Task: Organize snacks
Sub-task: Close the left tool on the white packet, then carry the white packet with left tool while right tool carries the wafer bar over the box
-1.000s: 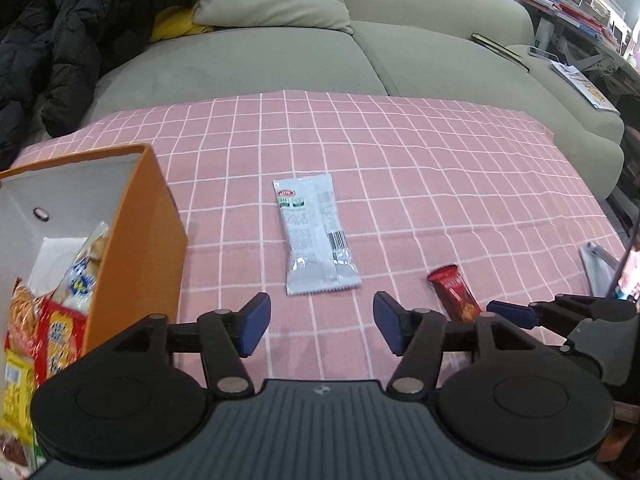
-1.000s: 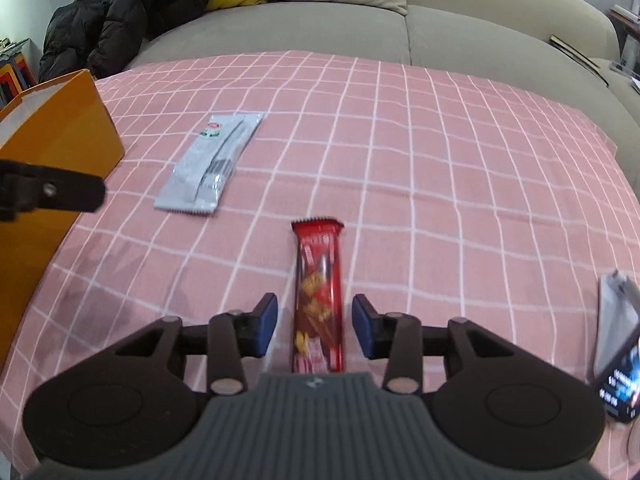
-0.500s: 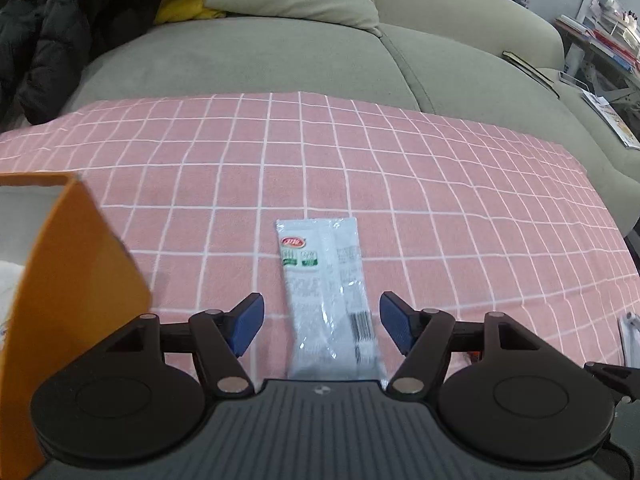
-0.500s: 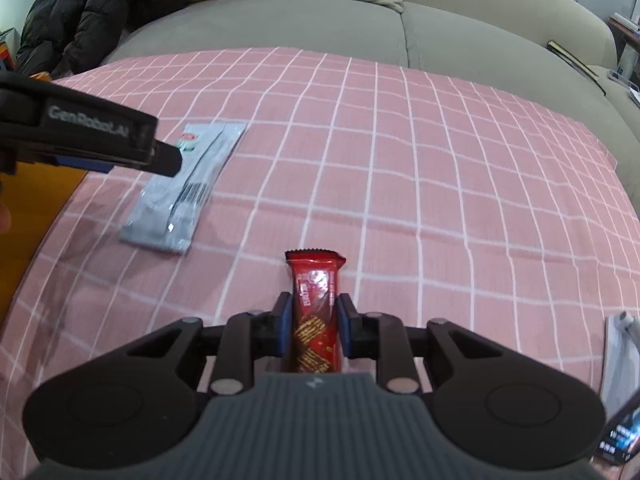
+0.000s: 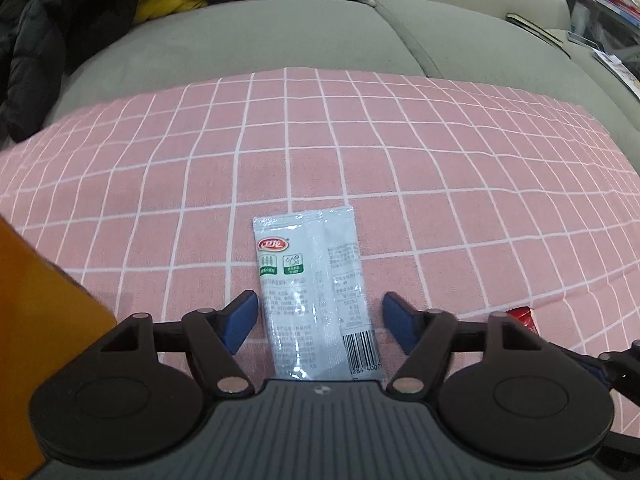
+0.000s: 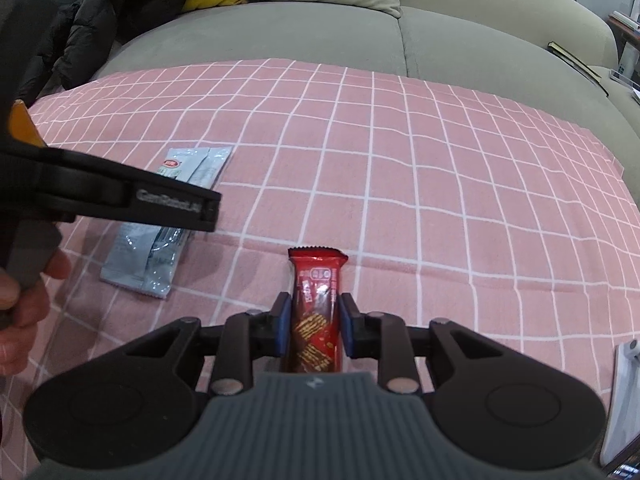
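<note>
The pink checked cloth (image 5: 360, 152) is viewed steeply downward, close up, from both wrists (silver packet (image 5: 316, 296) shared).

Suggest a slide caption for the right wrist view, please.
Right gripper clamps the red snack bar on pink checked cloth.

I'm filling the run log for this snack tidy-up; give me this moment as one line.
left gripper: closing, astride silver packet, pads clear | right gripper: jaws easing apart, red bar between them | pink cloth
</note>
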